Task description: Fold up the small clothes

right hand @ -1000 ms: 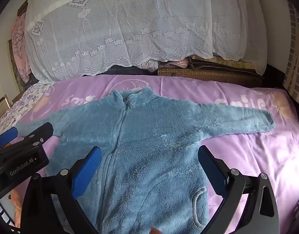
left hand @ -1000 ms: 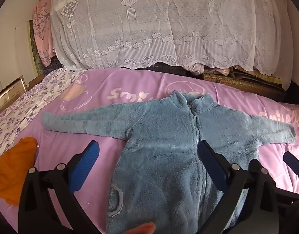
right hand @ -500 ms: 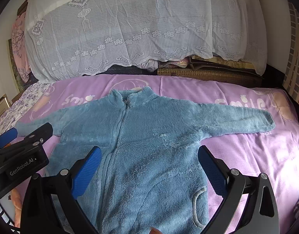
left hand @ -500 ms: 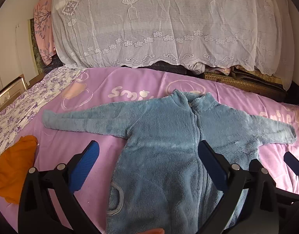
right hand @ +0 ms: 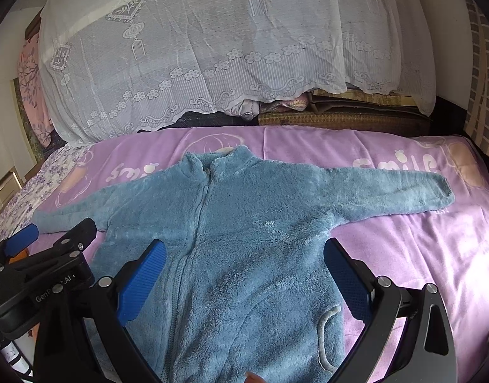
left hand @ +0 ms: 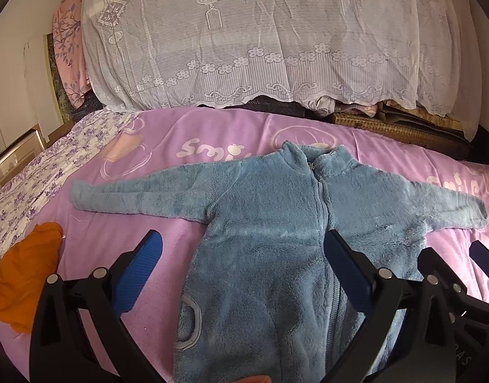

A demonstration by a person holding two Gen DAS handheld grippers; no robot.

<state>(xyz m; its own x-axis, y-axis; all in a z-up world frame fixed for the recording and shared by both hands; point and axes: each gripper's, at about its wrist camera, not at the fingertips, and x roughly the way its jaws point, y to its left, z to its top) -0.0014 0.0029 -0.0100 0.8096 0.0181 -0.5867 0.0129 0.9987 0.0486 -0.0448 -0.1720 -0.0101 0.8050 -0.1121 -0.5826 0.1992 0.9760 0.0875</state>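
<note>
Blue fleece jacket (left hand: 263, 223) laid flat, front up, zipped, both sleeves stretched out wide, collar pointing away from the grippers. It sits dead ahead of both of them, its lower body running between the fingers in each wrist view. The left gripper (left hand: 241, 268) hangs above the jacket's left half with its jaws spread wide, blue pads apart and nothing between them but fleece below; whether the pads touch the cloth is hard to say. The right gripper (right hand: 244, 274) is the same story: wide open, empty, poised over the jacket's middle and right side (a curved pocket trim shows just inside its right finger). Each gripper peeks into the other's view at the edge.

Underneath, a pink-purple bedcover (right hand: 403, 242) with pale cartoon print and "smile" lettering, covering the bed. Off to the left gripper's left, an orange garment (left hand: 24, 274) lies crumpled on the cover, well apart from the jacket's sleeve. Beyond that, a white sheet with purple flowers (left hand: 30, 185). Far ahead of both grippers, a white lace cloth (left hand: 276, 38) drapes over a tall pile, folded bedding and a woven mat showing beneath its hem. Pink floral fabric (left hand: 69, 51) hangs at far left.
</note>
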